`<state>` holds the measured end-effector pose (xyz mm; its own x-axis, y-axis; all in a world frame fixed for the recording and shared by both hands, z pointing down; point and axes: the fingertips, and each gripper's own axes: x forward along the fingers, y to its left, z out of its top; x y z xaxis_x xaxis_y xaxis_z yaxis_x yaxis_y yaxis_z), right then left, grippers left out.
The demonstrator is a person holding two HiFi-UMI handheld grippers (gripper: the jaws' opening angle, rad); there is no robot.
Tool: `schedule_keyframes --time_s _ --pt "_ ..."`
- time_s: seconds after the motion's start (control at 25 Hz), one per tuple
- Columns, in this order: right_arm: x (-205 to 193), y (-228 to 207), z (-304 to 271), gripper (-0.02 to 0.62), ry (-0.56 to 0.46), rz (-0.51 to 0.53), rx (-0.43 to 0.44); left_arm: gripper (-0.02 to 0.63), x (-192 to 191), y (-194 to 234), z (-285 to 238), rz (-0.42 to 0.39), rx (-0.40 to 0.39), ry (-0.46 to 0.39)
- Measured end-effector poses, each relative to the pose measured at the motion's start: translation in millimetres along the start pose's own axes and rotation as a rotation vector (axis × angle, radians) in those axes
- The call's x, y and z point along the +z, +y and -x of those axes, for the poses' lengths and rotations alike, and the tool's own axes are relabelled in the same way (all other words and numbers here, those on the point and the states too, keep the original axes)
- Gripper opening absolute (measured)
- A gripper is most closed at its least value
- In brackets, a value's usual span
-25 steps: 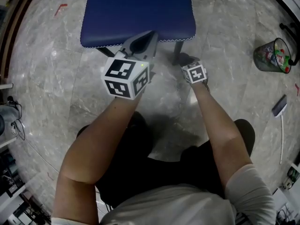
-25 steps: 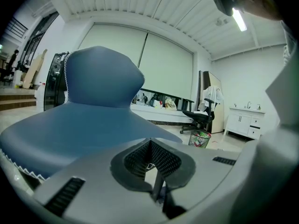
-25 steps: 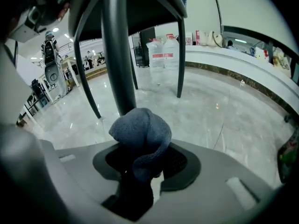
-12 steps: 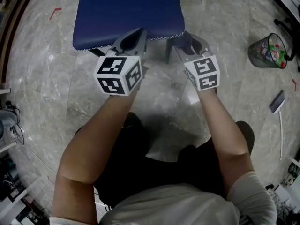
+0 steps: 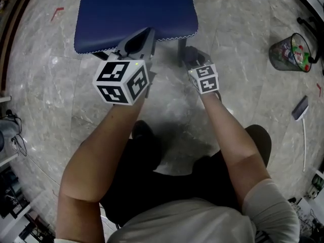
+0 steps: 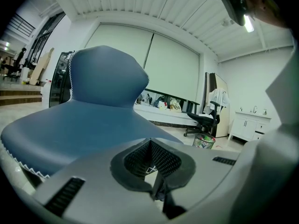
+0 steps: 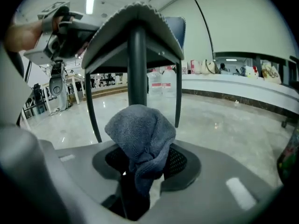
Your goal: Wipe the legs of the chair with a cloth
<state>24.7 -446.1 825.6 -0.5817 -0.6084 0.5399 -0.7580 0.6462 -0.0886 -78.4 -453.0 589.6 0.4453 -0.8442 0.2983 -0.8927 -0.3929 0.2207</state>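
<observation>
The chair has a blue padded seat (image 5: 134,14) and dark legs. My right gripper (image 5: 193,55) is low beside the front right leg (image 5: 180,52), shut on a grey cloth (image 7: 140,129). In the right gripper view the bunched cloth stands just in front of that leg (image 7: 137,64), and whether it touches the leg is not clear. My left gripper (image 5: 137,38) hovers over the seat's front edge. Its jaws are shut with nothing between them, and the seat (image 6: 70,125) and backrest (image 6: 107,78) lie beyond.
A mesh wastebasket (image 5: 291,54) stands on the marble floor at the right, with a long-handled brush (image 5: 301,113) lying nearer. Cables and gear (image 5: 12,130) crowd the left edge. The person's legs and a shoe (image 5: 260,140) are close behind the grippers. Two other chair legs (image 7: 92,111) (image 7: 178,101) flank the cloth.
The right gripper with the cloth rose beside the front leg half a second ago and has dropped low again. The left gripper has stayed over the seat edge.
</observation>
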Motion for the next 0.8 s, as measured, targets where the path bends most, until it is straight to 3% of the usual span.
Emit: schedule_keyframes --time_s 0.32,0.44,0.56,0.64,0.8 --pt "-110.6 -6.3 -58.3 0.164 0.305 -0.042 0.012 0.005 -0.5 -1.3 -2.4 -0.007 -0.033 0.021" --pt "-134.2 -10.7 -71.2 0.164 0.394 -0.071 -0.011 0.005 -0.9 -0.8 -2.6 -0.018 -0.047 0.029" --pt "-135.3 -7.8 -72.2 0.164 0.42 -0.067 -0.011 0.005 -1.9 -0.4 -0.6 -0.038 -0.06 0.033" --pt "-128.7 -6.2 -65.4 0.164 0.425 -0.044 -0.007 0.006 3.9 1.0 0.3 -0.009 -0.062 0.017" --pt "-82.3 -4.2 -46.1 0.164 0.33 0.044 0.016 0.005 12.4 3.6 -0.7 0.016 -0.048 0.003"
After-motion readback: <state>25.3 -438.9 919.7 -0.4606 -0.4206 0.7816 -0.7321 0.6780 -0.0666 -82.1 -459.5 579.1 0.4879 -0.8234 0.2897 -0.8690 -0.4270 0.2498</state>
